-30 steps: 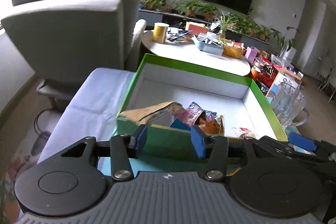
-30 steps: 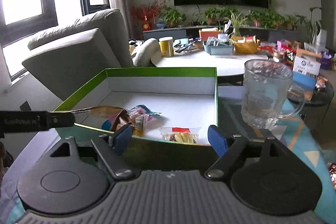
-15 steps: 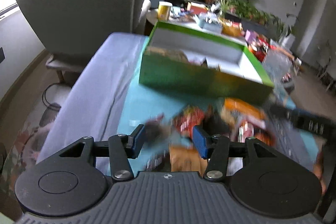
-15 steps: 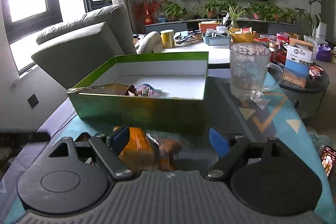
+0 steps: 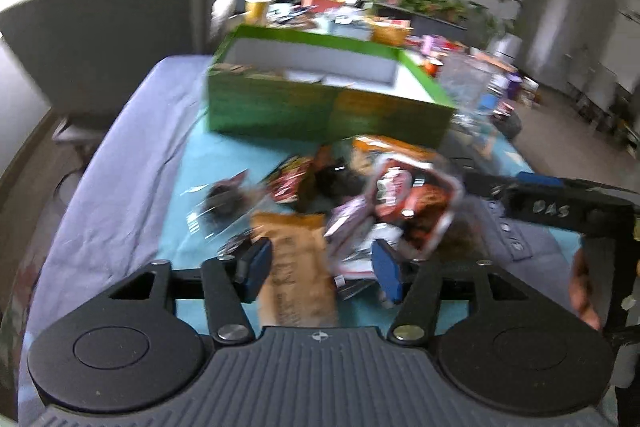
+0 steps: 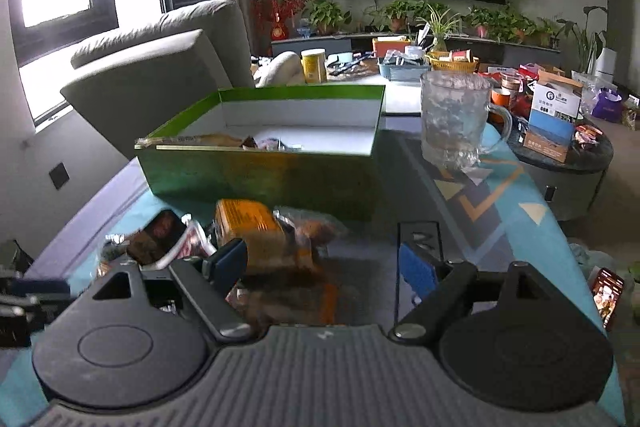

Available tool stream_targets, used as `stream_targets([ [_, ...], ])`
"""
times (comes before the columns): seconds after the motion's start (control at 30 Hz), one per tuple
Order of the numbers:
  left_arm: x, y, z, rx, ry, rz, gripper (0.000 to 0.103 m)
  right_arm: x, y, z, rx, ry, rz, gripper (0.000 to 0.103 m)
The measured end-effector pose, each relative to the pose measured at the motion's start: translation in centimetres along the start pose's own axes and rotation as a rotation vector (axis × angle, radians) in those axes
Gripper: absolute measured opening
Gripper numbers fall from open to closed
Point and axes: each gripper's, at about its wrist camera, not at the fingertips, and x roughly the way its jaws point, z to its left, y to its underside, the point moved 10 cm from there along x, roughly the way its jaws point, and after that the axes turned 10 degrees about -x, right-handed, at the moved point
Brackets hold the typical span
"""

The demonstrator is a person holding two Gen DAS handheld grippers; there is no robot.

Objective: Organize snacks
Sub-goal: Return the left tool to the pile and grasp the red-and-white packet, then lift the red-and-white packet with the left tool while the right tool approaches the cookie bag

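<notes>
In the left wrist view, blurred by motion, the left gripper [image 5: 323, 271] hangs over a heap of snack packets [image 5: 360, 195] on a teal cloth [image 5: 216, 163]. Its jaws have just been opening and stand apart; a brown paper packet [image 5: 298, 267] lies on the cloth beneath the gap, and neither pad presses on it. Beyond the heap stands a green box [image 5: 320, 107] with a white inside, a few packets showing over its near wall. At the right edge is the right gripper [image 5: 560, 203], seen from the side, with part of a hand [image 5: 582, 287] behind it.

In the right wrist view, the right gripper [image 6: 326, 267] hovers over the near end of the same heap with its 2 blue pads spread and nothing clamped between them. An orange packet [image 6: 250, 223] lies just ahead of its left pad, in front of the green box [image 6: 260, 175]. A glass mug [image 6: 454, 115] stands to the right of the box, apart from it. A grey armchair [image 6: 160, 75] sits behind.
</notes>
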Motion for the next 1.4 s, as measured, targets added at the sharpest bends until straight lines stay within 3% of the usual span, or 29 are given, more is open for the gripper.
stream_targets([
  [0.17,1.4,0.2,-2.7,0.135,0.021,-0.006,0.067,-0.4,1.2,-0.6,0.005,0.012,0.023,0.064],
  [0.3,2.8,0.8,-4.0,0.218,0.023,0.025,0.068,-0.4,1.7,-1.2,0.032,0.016,0.033,0.064],
  [0.53,3.8,0.5,-3.9,0.208,0.03,0.029,0.07,0.2,2.5,-1.1,0.052,-0.02,0.056,0.064],
  [0.57,3.8,0.5,-3.9,0.2,0.045,0.035,0.065,0.3,2.6,-0.9,0.051,-0.026,0.061,0.064],
  [0.6,3.9,0.5,-3.9,0.18,0.076,0.047,0.051,0.4,2.7,-0.7,0.048,-0.032,0.066,0.064],
  [0.67,3.9,0.6,-3.7,0.134,0.11,0.074,0.038,0.5,2.9,-0.4,0.043,-0.045,0.071,0.064],
  [0.77,3.1,0.5,-3.5,0.113,0.116,0.053,0.029,0.5,3.0,0.1,0.031,-0.065,0.073,0.064],
  [1.2,0.1,0.2,-1.5,0.088,0.082,-0.007,0.02,0.5,3.1,2.1,-0.005,-0.098,0.084,0.064],
  [1.3,0.1,0.6,-0.7,0.095,0.046,-0.004,0.028,0.9,3.2,2.7,-0.014,-0.1,0.087,0.064],
  [1.33,0.2,0.7,-0.4,0.097,0.013,-0.002,0.036,1.1,3.3,3.0,-0.022,-0.102,0.094,0.064],
  [1.37,0.5,0.8,0.0,0.102,-0.022,0.003,0.053,1.3,3.4,3.2,-0.03,-0.103,0.1,0.064],
  [1.4,0.6,0.9,0.2,0.106,-0.052,-0.002,0.059,1.4,3.5,3.5,-0.039,-0.101,0.106,0.064],
])
